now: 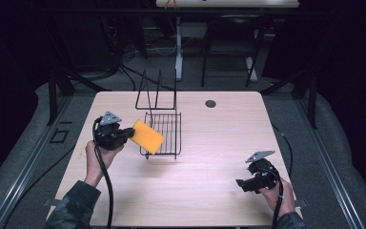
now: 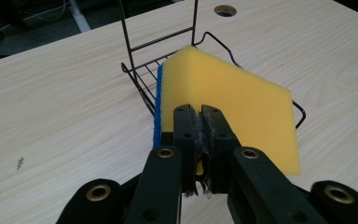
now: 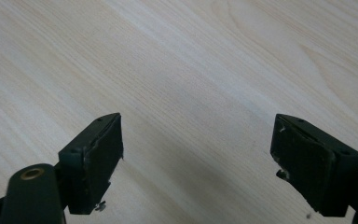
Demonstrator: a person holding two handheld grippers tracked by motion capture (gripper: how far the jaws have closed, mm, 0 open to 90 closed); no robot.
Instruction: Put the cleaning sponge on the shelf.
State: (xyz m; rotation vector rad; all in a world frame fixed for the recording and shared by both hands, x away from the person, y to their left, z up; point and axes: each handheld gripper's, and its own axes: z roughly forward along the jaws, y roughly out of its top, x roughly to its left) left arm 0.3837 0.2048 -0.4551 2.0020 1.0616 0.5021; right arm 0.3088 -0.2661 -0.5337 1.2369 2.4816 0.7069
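One sponge (image 2: 228, 107), yellow with a blue scouring layer along one side, clamped at its near edge between the jaws of the left gripper (image 2: 199, 116). Held on edge above the table (image 1: 209, 191), long axis running away from that gripper and pointing toward the wire rack (image 1: 164, 129), far end over the rack's near rim. One rack, black wire, with a shallow basket and tall upright loops at its far side; contents of the basket hard to tell behind the sponge, bare wire elsewhere. Right gripper (image 1: 246, 184) well apart from the rack, low over the bare wood, jaws spread wide, gripping nothing. One round hole (image 1: 210, 103) in the tabletop beyond the rack.
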